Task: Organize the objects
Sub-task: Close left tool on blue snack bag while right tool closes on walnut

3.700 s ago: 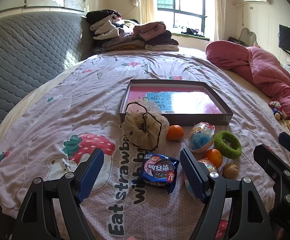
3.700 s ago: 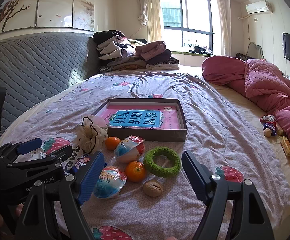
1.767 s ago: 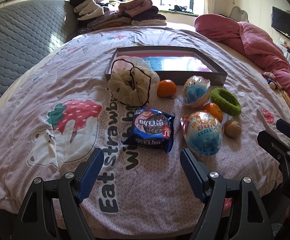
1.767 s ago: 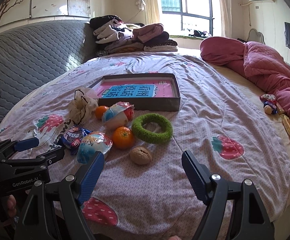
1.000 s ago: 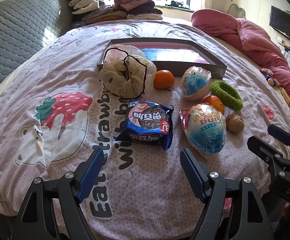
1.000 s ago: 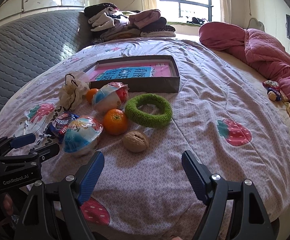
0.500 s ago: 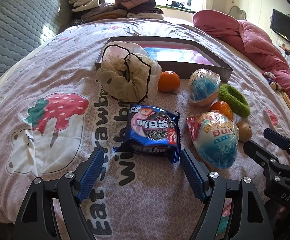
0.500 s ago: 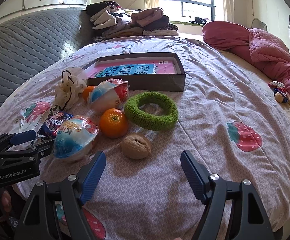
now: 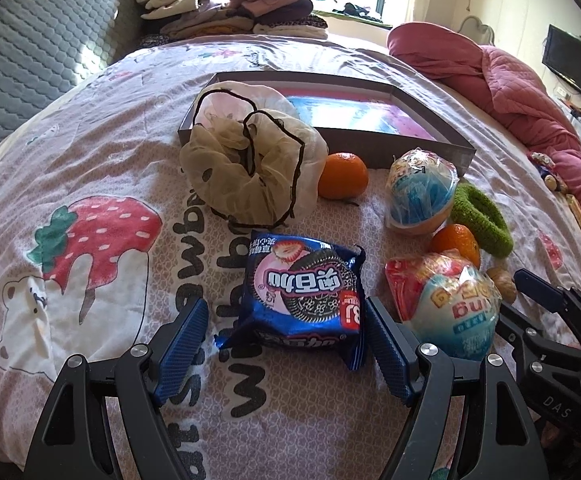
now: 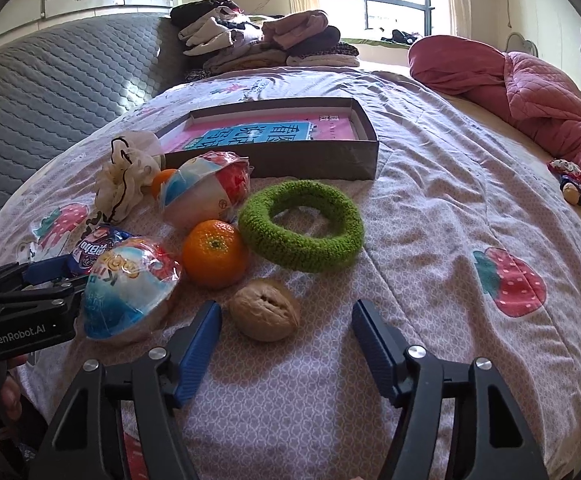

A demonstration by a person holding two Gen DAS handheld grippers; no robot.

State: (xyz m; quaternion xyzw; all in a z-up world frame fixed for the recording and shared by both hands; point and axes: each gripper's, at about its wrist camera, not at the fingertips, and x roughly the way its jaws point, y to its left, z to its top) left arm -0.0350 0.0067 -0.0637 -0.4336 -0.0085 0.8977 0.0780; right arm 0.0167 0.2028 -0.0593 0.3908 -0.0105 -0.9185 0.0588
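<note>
While your left gripper [image 9: 284,344] sits low over the bed, its two blue pads [image 9: 182,340] are spread wide on either side of the shiny blue cookie packet [image 9: 302,300]. The packet's near end lies between the pads, and neither pad looks pressed on it. It lies flat on the pink bedspread with strawberry pictures [image 9: 90,184].

Your right gripper [image 10: 286,344] is spread wide too. The brown wrinkly walnut [image 10: 265,310] sits just ahead of its tips, closer to the left blue pad [image 10: 196,350]. It holds nothing.

Just past the walnut is a round orange tangerine [image 10: 214,253]. It touches the fuzzy green ring [image 10: 301,225] beside it. Next to the tangerine, on the packet's side, lies a plastic-wrapped toy egg with a blue and white shell [image 10: 128,290]. A second wrapped toy egg [image 10: 204,194] lies farther back, with another tangerine [image 9: 343,175] beside it.

Past the cookie packet sits a cream mesh pouch with a black drawstring [image 9: 252,168]. It leans against the near wall of a flat grey box [image 9: 430,148]. Inside the box lies a pink and blue booklet [image 10: 266,134].

Far back on the bed you can see a pile of folded clothes [image 10: 266,40]. A rumpled pink quilt [image 10: 530,88] lies along the right side, and a small doll [image 10: 570,186] rests near it.
</note>
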